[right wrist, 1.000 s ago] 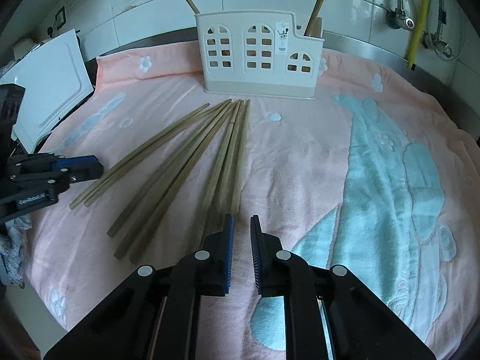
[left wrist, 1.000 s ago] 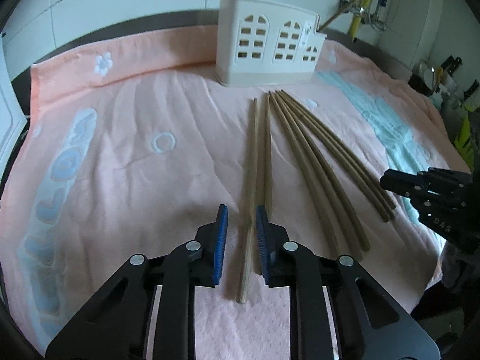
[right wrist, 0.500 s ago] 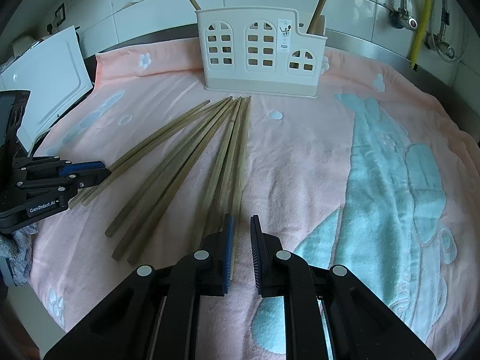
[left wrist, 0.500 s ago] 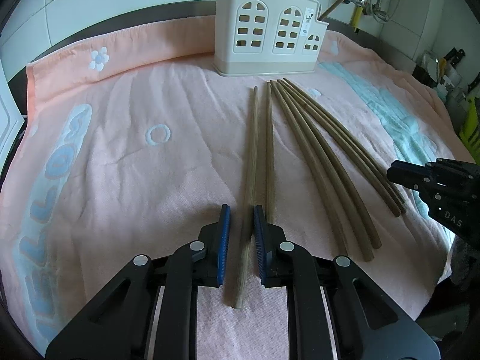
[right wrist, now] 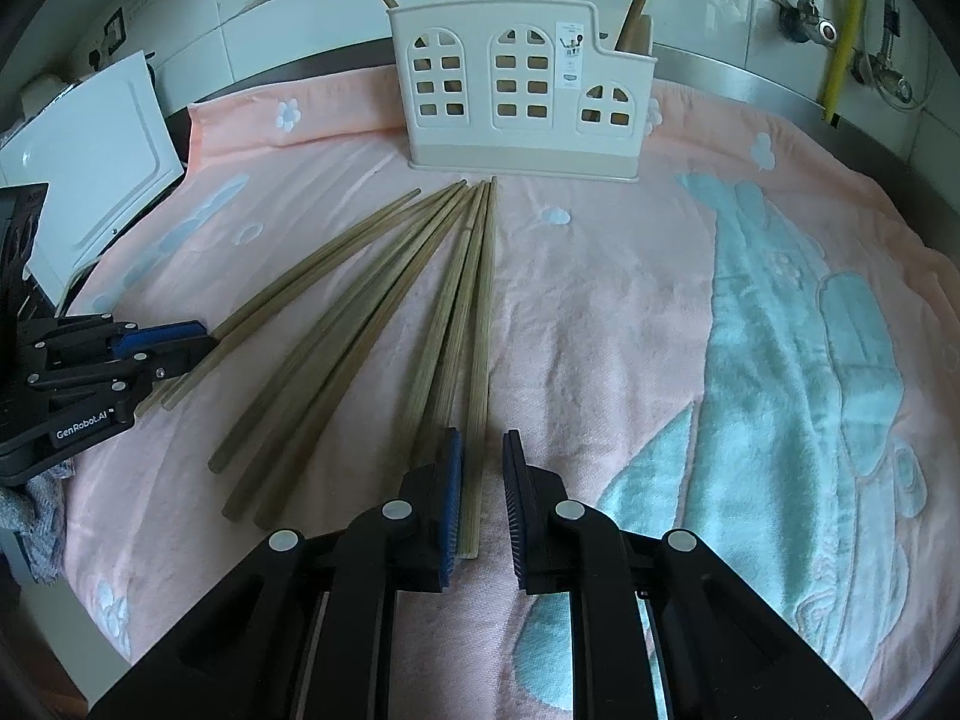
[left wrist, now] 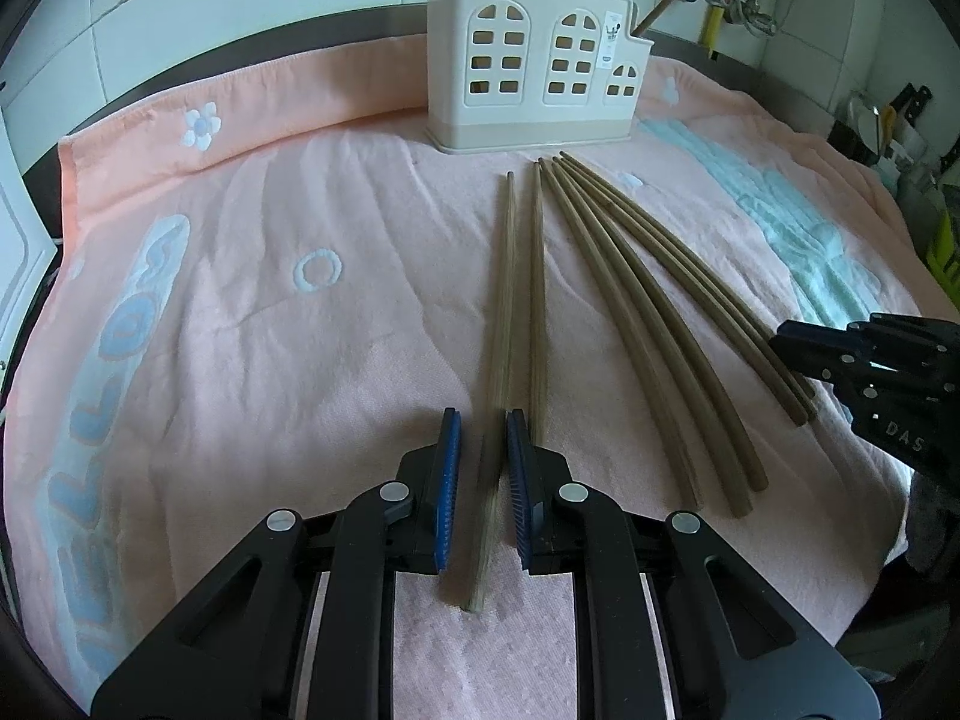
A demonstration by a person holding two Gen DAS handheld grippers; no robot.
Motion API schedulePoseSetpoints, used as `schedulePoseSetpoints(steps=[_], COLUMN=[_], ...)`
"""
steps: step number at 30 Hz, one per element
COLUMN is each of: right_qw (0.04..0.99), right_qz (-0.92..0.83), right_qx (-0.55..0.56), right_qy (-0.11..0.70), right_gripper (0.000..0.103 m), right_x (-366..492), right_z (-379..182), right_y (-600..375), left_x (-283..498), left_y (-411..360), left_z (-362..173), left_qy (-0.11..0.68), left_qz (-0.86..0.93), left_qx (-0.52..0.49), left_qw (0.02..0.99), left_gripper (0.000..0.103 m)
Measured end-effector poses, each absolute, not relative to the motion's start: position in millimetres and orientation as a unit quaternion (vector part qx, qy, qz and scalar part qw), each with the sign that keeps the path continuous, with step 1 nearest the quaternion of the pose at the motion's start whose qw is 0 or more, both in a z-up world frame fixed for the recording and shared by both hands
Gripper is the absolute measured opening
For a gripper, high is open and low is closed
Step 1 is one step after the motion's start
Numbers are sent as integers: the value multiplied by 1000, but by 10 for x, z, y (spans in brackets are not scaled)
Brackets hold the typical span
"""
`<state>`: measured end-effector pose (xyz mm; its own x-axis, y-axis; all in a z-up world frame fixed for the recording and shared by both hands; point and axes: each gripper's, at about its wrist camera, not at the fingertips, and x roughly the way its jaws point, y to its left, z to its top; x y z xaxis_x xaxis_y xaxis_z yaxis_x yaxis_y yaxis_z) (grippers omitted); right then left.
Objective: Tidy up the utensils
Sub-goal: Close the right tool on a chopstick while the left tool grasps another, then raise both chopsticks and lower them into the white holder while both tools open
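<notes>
Evenly lit by soft daylight, bright without harshness. Faint, diffuse shadows under the chopsticks [left wrist: 528, 276] on the pink towel [left wrist: 240, 300]. Mild sheen on the white wall tiles [right wrist: 288, 12]. Strong fisheye bending at the rim, dark vignette in the corners. Sharp mid-frame, softer toward the edges; slight haze across the left wrist view

From my remote station: chopsticks [right wrist: 384, 306] fan out on the towel [right wrist: 630, 312] before the utensil holder [right wrist: 522, 90], tips converging toward it; two sticks stand in the holder. My left gripper [left wrist: 483, 456] straddles the leftmost chopstick [left wrist: 503, 324]; my right gripper [right wrist: 482, 474] the rightmost.
</notes>
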<state>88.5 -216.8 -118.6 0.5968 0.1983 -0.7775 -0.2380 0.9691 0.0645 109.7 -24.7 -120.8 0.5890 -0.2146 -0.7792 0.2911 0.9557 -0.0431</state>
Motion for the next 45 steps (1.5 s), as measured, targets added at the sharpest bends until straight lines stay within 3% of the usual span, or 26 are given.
schedulePoseSetpoints(steps=[18, 22, 27, 45], right_qw=[901, 904, 910, 946], right_qz=[119, 118, 118, 139], right_qx=[-8, -8, -4, 7], right_qy=[418, 410, 398, 292], right_gripper=[7, 7, 7, 7], right_x=[830, 810, 796, 914], right_z=[-1126, -1063, -964, 46], right_y=[-2197, -2215, -2252, -2392], left_x=[1063, 1057, 1050, 936], left_y=[-292, -296, -275, -158], left_z=[-1216, -1209, -1176, -276], left_qy=[421, 420, 419, 315], left_qz=[-129, -126, -132, -172], left_qx=[59, 55, 42, -11], left_qw=[896, 897, 897, 933], left_gripper=[15, 8, 7, 5])
